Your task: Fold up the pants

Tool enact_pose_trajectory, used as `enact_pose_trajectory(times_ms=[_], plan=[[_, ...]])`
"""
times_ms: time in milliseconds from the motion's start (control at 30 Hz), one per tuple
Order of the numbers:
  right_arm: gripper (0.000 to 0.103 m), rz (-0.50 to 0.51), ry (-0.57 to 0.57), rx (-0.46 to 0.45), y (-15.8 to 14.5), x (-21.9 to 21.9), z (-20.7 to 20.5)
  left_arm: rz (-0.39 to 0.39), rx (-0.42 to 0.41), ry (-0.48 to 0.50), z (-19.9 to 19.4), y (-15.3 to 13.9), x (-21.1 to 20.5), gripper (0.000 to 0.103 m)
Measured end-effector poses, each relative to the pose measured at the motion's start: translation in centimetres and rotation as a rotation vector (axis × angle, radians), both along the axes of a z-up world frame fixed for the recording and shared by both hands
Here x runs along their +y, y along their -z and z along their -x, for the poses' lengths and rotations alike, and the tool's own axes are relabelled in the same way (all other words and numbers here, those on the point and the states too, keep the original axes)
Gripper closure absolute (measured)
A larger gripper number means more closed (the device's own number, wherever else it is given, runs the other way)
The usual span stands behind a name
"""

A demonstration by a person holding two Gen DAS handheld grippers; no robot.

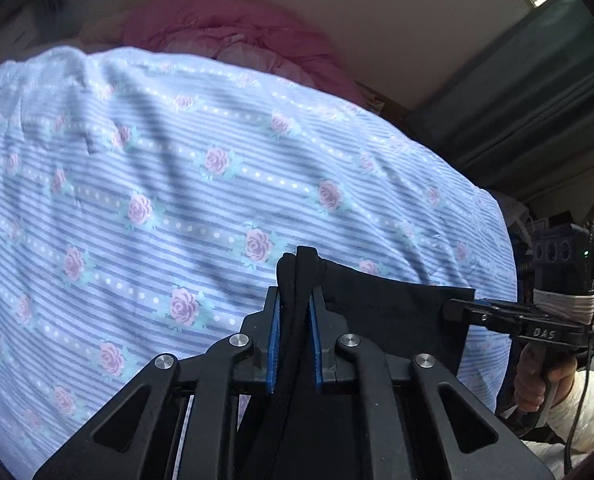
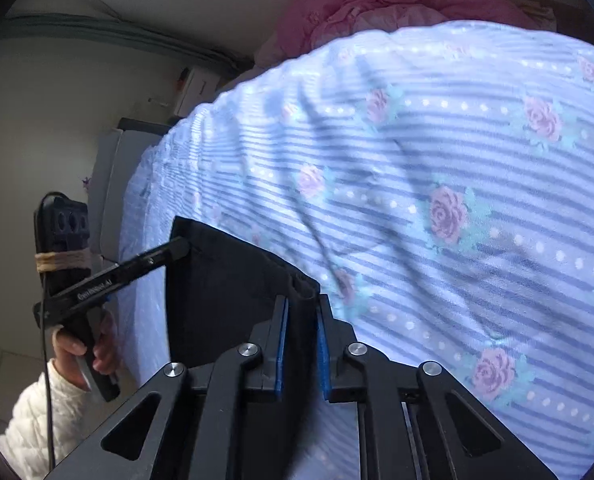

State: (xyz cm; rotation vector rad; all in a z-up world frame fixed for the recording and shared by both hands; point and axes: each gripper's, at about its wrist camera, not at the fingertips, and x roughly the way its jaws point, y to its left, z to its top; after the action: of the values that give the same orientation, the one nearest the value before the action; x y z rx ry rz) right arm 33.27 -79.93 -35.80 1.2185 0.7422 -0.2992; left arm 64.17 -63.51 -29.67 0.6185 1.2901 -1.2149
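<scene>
The black pants (image 1: 397, 312) hang stretched between the two grippers, lifted just above the bed's edge. The left gripper (image 1: 295, 320) pinches a bunched corner between its blue pads (fabric trails down past the jaws); the right gripper (image 2: 301, 320) clamps the other corner. Beneath lies a blue striped rose-print sheet (image 1: 177, 160), with a pink quilt (image 2: 377, 0) beyond.

The flowered bedsheet (image 1: 217, 168) lies bare ahead of both grippers; a pink quilt (image 1: 233, 36) blocks the far end against the wall (image 1: 377, 8).
</scene>
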Motion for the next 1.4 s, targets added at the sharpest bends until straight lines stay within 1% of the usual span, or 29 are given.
enact_pose_trajectory(times_ms=[33,67,133,200,233,267,300,367,400,433,567,600,633,667,700,767,800,833,1000,1100,1200,1233,1267,1333,1400], plan=[[0.09,0.03,0.001,-0.009,-1.2,0.3,0.2,0.014,-0.003,0.001,0.0,-0.7,0.2,0.089],[0.09,0.074,-0.001,0.002,-2.4,0.7,0.4,0.031,-0.004,0.003,0.1,-1.3,0.6,0.089],[0.09,0.135,-0.017,0.03,-3.7,1.4,0.4,0.046,0.004,-0.006,0.3,-2.3,0.9,0.089],[0.09,0.151,-0.025,0.026,-5.1,1.7,0.6,0.059,-0.005,-0.007,0.6,-3.5,1.4,0.089],[0.09,0.196,-0.047,0.015,-7.5,2.3,0.5,0.075,-0.015,0.001,1.2,-4.3,1.6,0.089],[0.09,0.196,-0.047,0.015,-7.5,2.3,0.5,0.092,-0.024,0.01,1.5,-5.3,2.1,0.089],[0.09,0.225,-0.06,0.013,-8.7,2.8,0.6,0.111,-0.036,0.018,1.8,-6.5,2.6,0.089],[0.09,0.323,-0.106,0.015,-11.7,4.4,0.4,0.146,-0.053,0.028,2.4,-8.9,4.0,0.089],[0.09,0.369,-0.128,0.014,-13.2,5.3,0.3,0.168,-0.064,0.025,2.7,-10.4,5.2,0.089],[0.09,0.416,-0.152,0.012,-14.9,6.5,0.3,0.183,-0.07,0.021,3.0,-11.3,6.2,0.089],[0.09,0.532,-0.228,0.003,-19.6,10.9,0.3,0.244,-0.105,-0.009,4.3,-15.7,11.6,0.089],[0.09,0.555,-0.249,-0.006,-20.8,12.2,0.5,0.259,-0.118,-0.027,4.7,-16.9,13.6,0.089],[0.09,0.602,-0.299,-0.02,-22.9,15.3,0.5,0.267,-0.128,-0.042,4.9,-17.5,15.1,0.089],[0.09,0.627,-0.326,-0.022,-23.8,16.8,0.5,0.278,-0.132,-0.059,5.2,-18.2,16.6,0.089],[0.09,0.627,-0.326,-0.022,-23.8,16.8,0.5,0.284,-0.137,-0.082,5.6,-18.9,18.5,0.089],[0.09,0.681,-0.384,-0.021,-25.5,20.4,0.5,0.295,-0.149,-0.126,6.5,-19.9,22.2,0.089],[0.09,0.701,-0.42,-0.034,-26.3,22.6,0.5,0.3,-0.152,-0.159,7.0,-20.4,24.7,0.089],[0.09,0.708,-0.448,-0.046,-26.8,24.3,0.6,0.298,-0.157,-0.18,7.4,-20.6,26.4,0.089],[0.09,0.708,-0.64,-0.084,-27.8,35.1,0.4,0.261,-0.182,-0.295,9.0,-20.4,35.7,0.089],[0.09,0.702,-0.753,-0.086,-27.2,41.3,0.5,0.25,-0.175,-0.365,9.5,-19.6,40.4,0.089],[0.09,0.681,-0.845,-0.065,-25.0,46.9,0.5,0.233,-0.155,-0.407,9.9,-18.1,44.1,0.089],[0.09,0.667,-0.885,-0.033,-23.0,49.8,0.2,0.212,-0.151,-0.419,10.2,-17.2,45.3,0.089],[0.09,0.667,-0.885,-0.033,-23.0,49.8,0.2,0.199,-0.148,-0.426,10.4,-16.6,46.3,0.089],[0.09,0.657,-0.913,0.002,-21.0,51.9,-0.5,0.158,-0.132,-0.458,10.4,-14.5,48.6,0.09],[0.09,0.641,-0.932,0.047,-18.8,53.5,-1.2,0.137,-0.111,-0.51,10.1,-12.5,51.0,0.096]])
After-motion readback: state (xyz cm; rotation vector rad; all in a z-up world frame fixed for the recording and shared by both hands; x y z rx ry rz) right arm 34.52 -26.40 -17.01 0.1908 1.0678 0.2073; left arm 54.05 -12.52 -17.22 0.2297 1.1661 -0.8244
